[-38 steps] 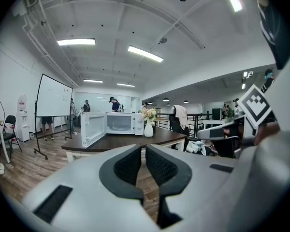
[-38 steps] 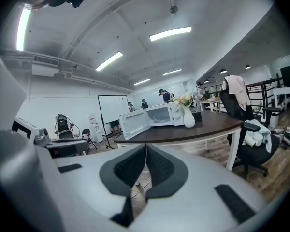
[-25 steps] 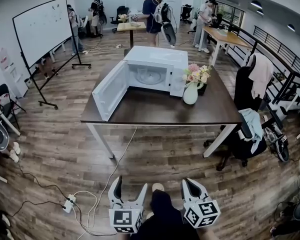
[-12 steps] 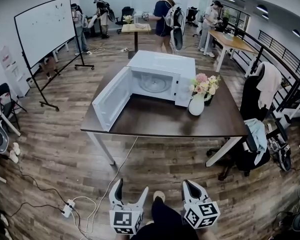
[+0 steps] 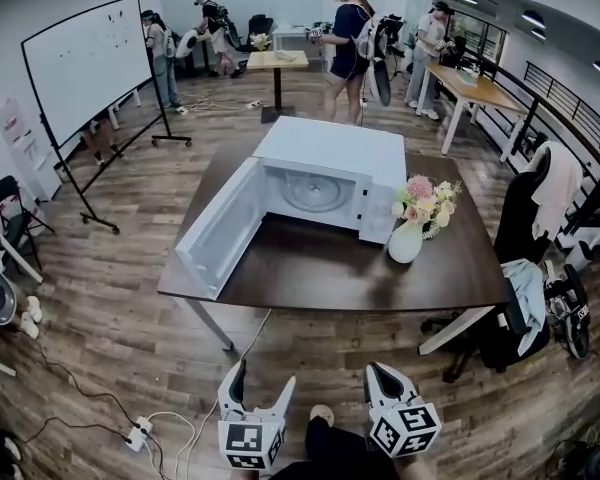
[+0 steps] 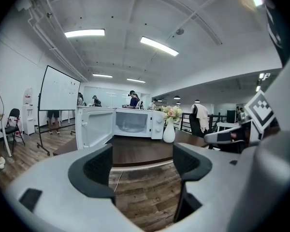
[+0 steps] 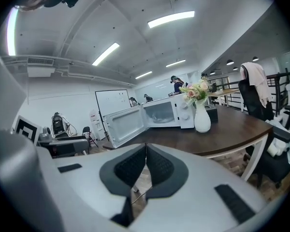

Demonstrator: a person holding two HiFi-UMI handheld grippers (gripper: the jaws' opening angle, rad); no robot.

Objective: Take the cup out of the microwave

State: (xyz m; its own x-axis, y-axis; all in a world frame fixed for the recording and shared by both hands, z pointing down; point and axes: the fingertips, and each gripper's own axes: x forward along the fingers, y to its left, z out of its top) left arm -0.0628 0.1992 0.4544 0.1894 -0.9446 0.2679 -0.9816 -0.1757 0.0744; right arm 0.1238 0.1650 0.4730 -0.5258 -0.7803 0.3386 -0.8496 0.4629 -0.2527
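Both tongs hang low over the floor, well short of the desk (image 5: pixel 350 278). The left tongs (image 5: pixel 263 373) are spread with nothing between them; the right tongs (image 5: pixel 378 370) are pressed together, also empty. The microwave (image 5: pixel 330 148) stands far ahead of both, its door (image 5: pixel 220 230) swung wide toward the left tongs' side. I can make out only the turntable in the cavity; the cup, if there, is too small to tell.

The step in hand looks like the approach. Close in squarely on the opening first. The left tongs are ready to grip, but the door lies in their path, so they should enter from inside it. If the right tongs go in, part them first and steer clear of the vase (image 5: pixel 406 240) ahead of them, just beside the microwave's front.
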